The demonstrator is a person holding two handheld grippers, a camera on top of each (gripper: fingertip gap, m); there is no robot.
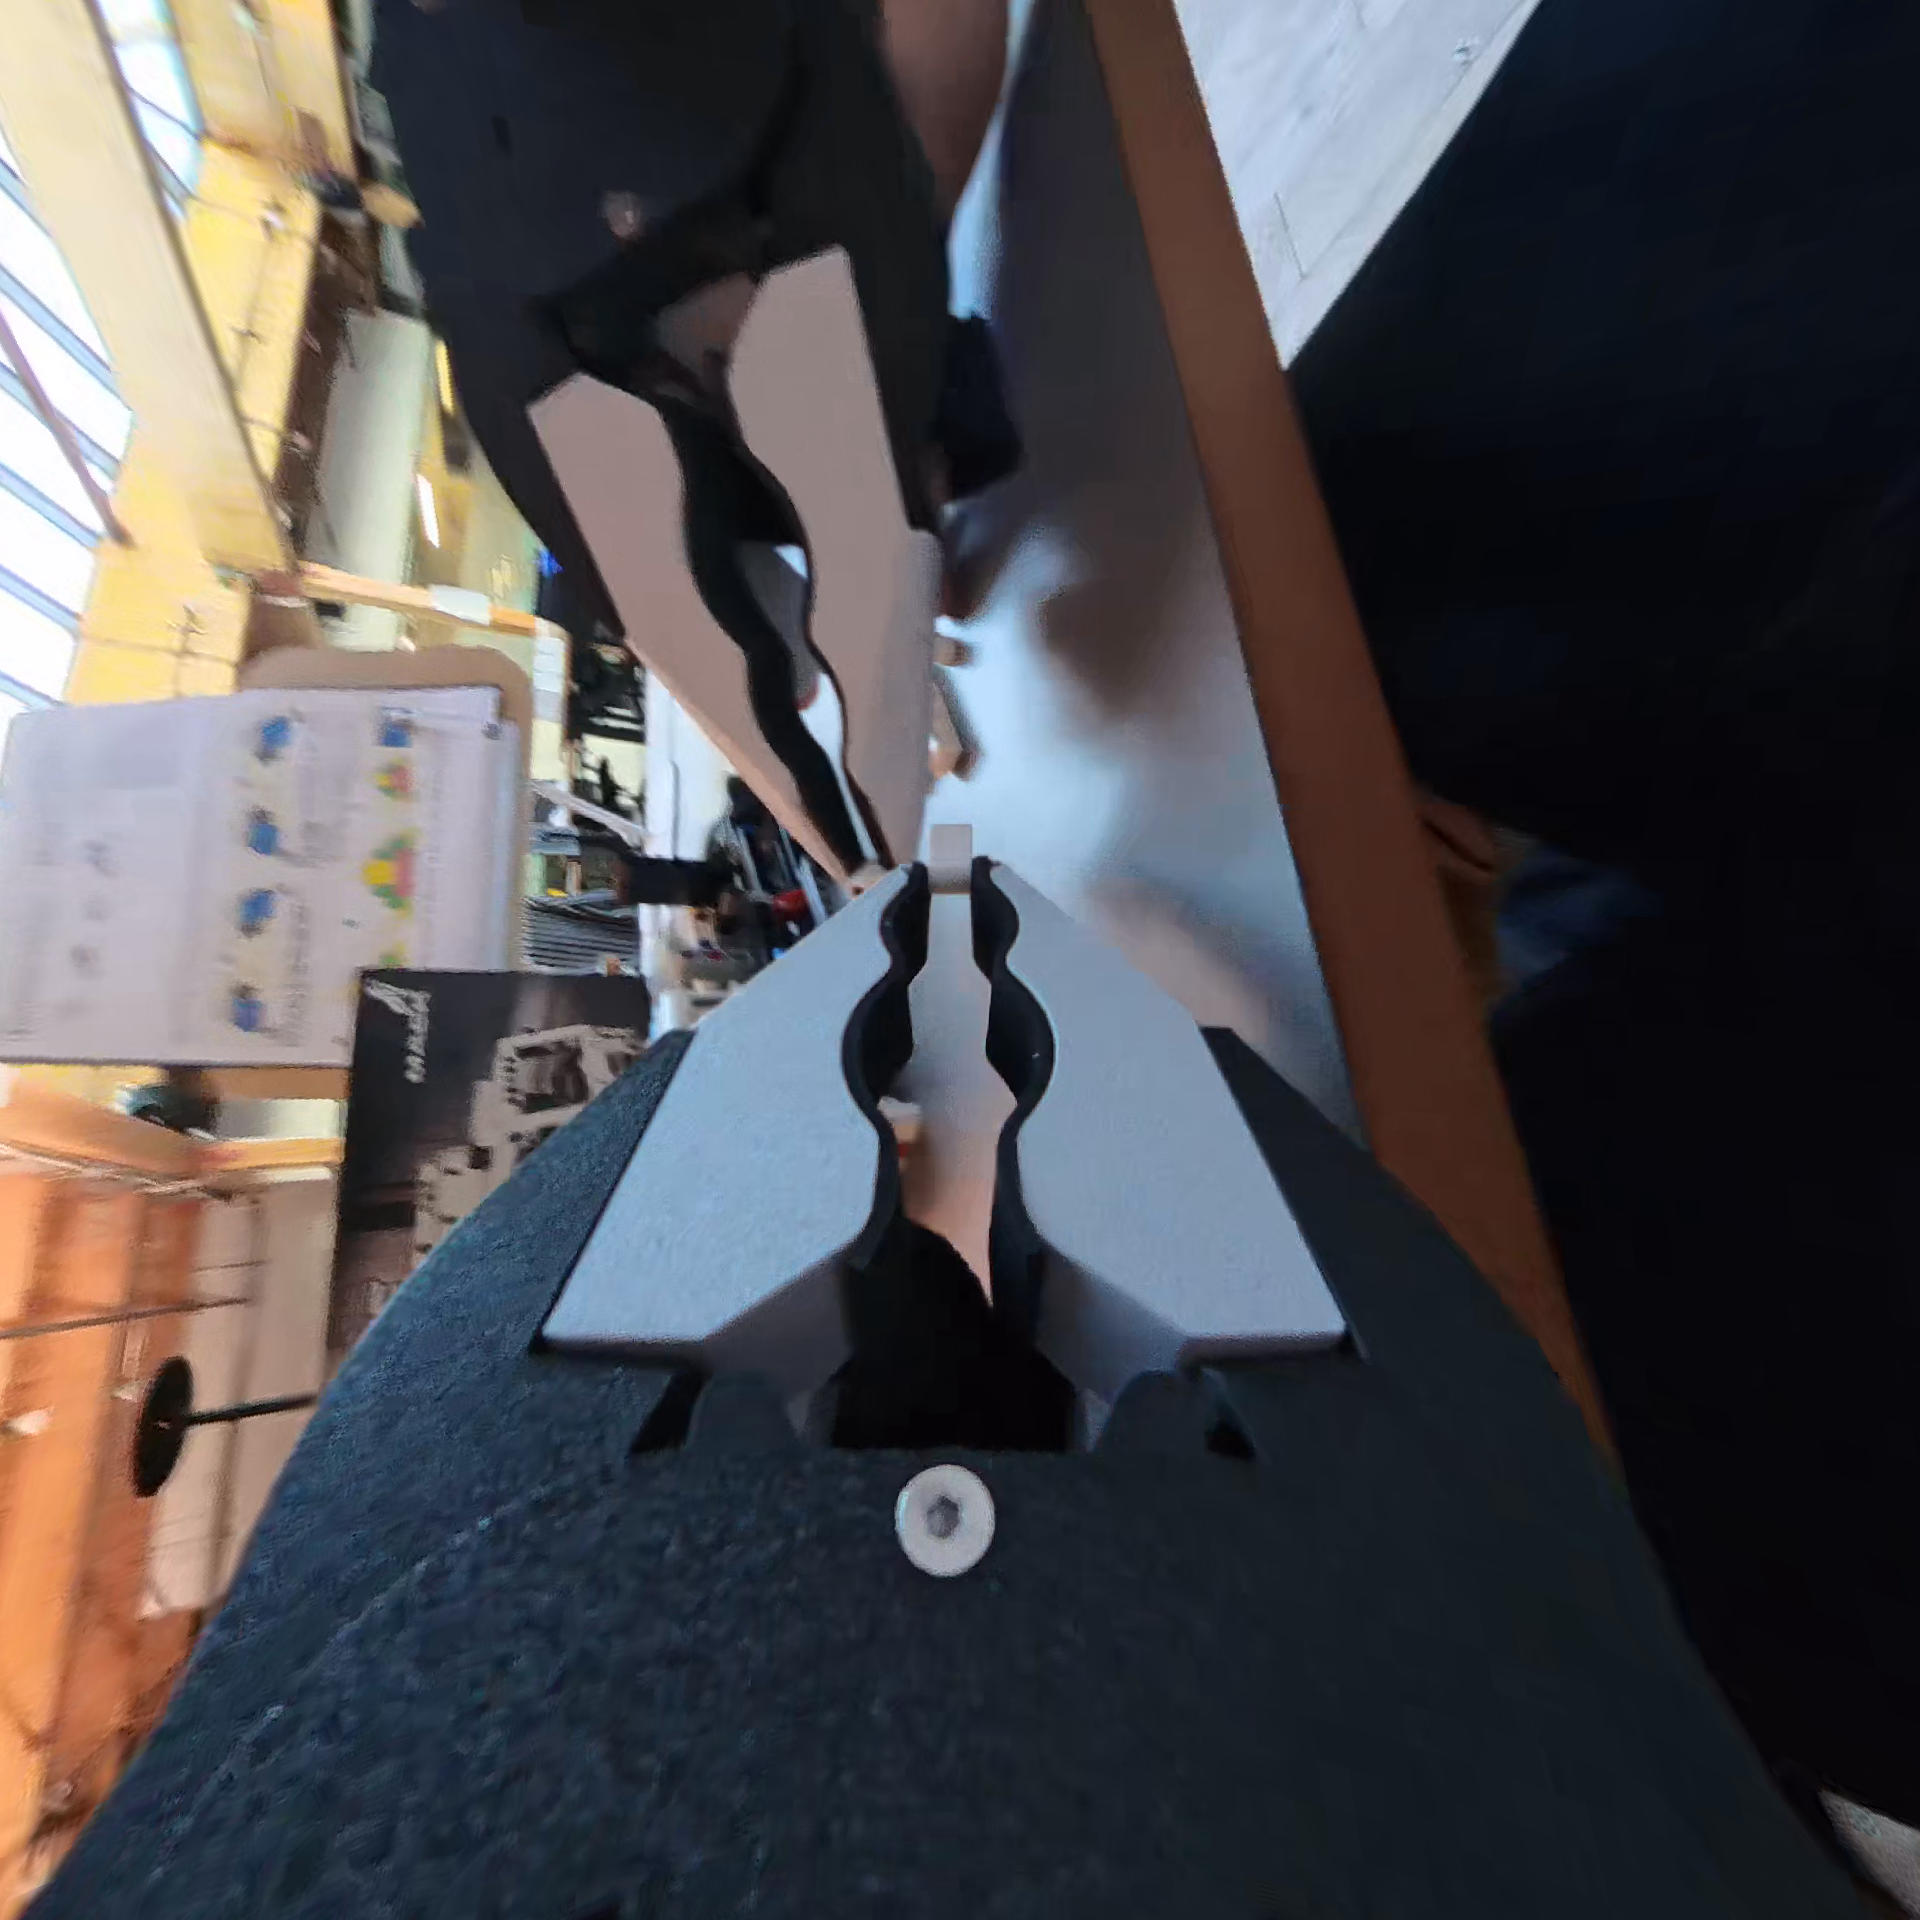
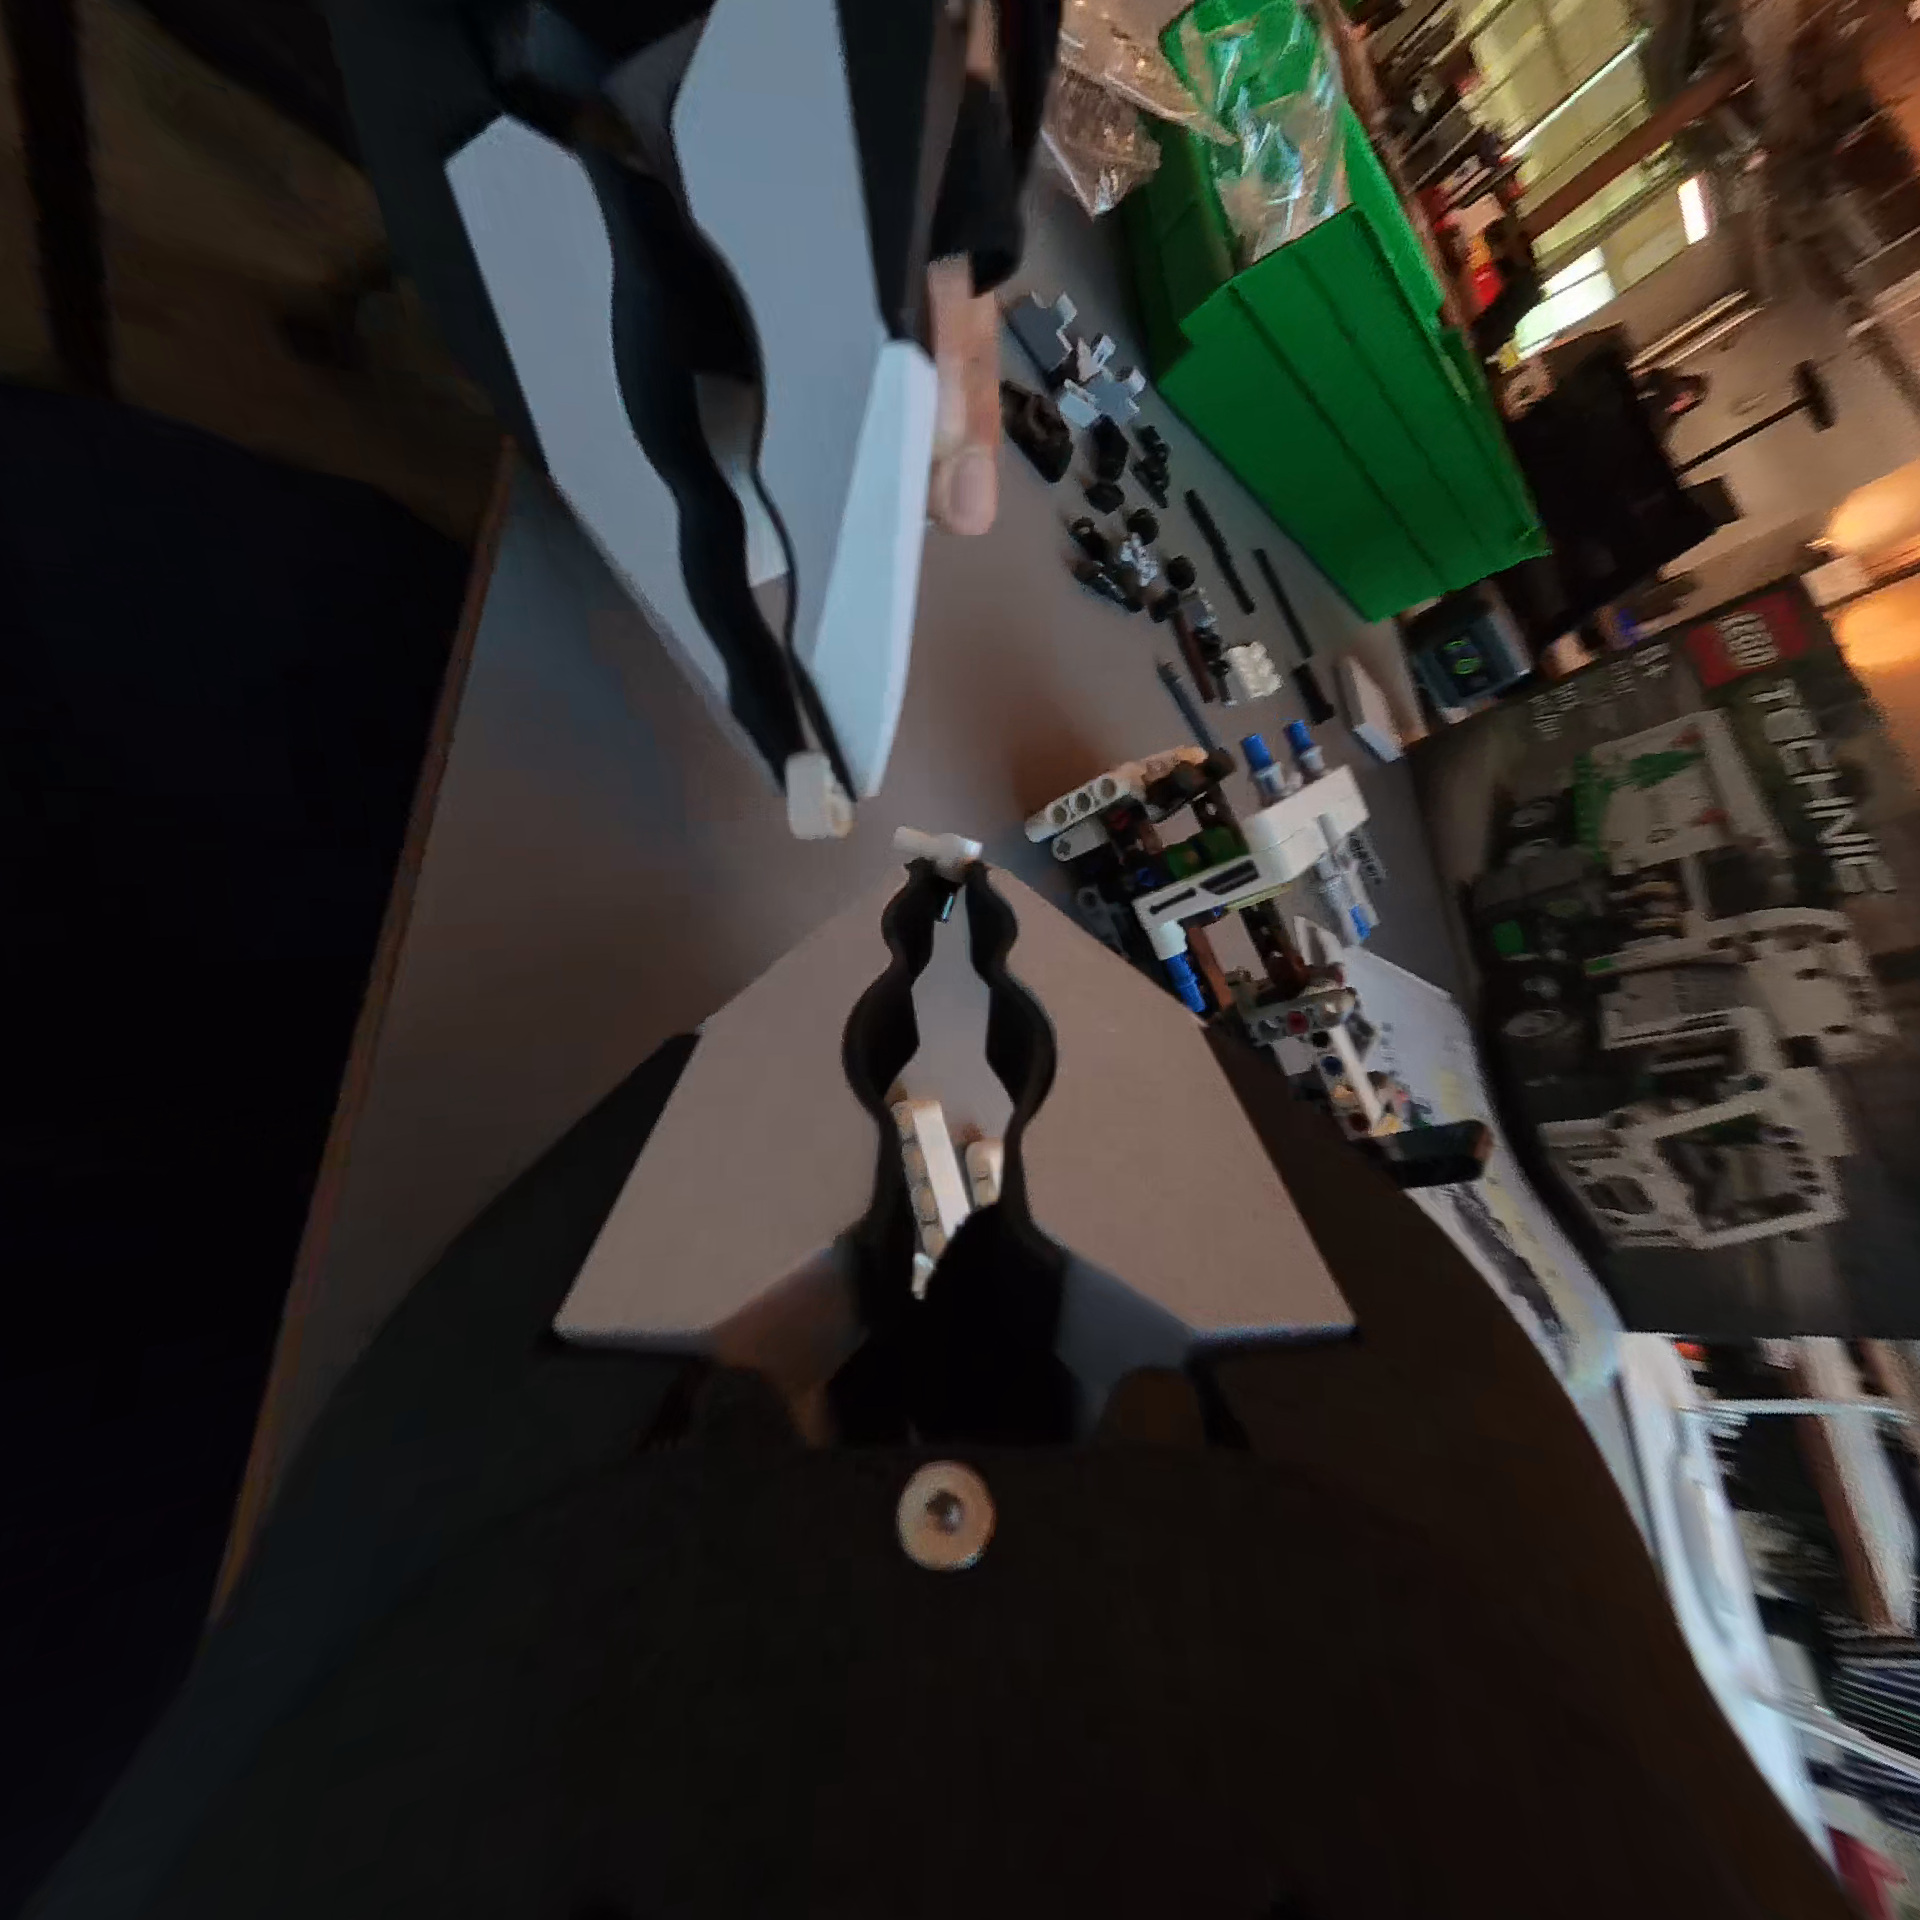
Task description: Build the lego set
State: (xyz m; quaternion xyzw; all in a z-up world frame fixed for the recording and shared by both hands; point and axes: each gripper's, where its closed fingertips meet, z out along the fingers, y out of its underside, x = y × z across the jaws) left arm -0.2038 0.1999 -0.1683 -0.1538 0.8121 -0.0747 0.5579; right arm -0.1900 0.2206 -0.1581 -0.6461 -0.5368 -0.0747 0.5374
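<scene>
risk: left claw (image 1: pixel 949 871) pinches small white piece (image 1: pixel 951 854), right claw (image 2: pixel 940 868) pinches white pin (image 2: pixel 935 844), both above counter (image 2: pixel 644 831), build (image 2: pixel 1216 883) at 3 o'clock; misaligned push could eject either.

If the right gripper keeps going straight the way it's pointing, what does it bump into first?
Probably the other gripper's piece. The right gripper pinches a small white pin, and just ahead the left gripper holds a small white brick. A narrow gap separates them; depth is hard to judge.
</scene>
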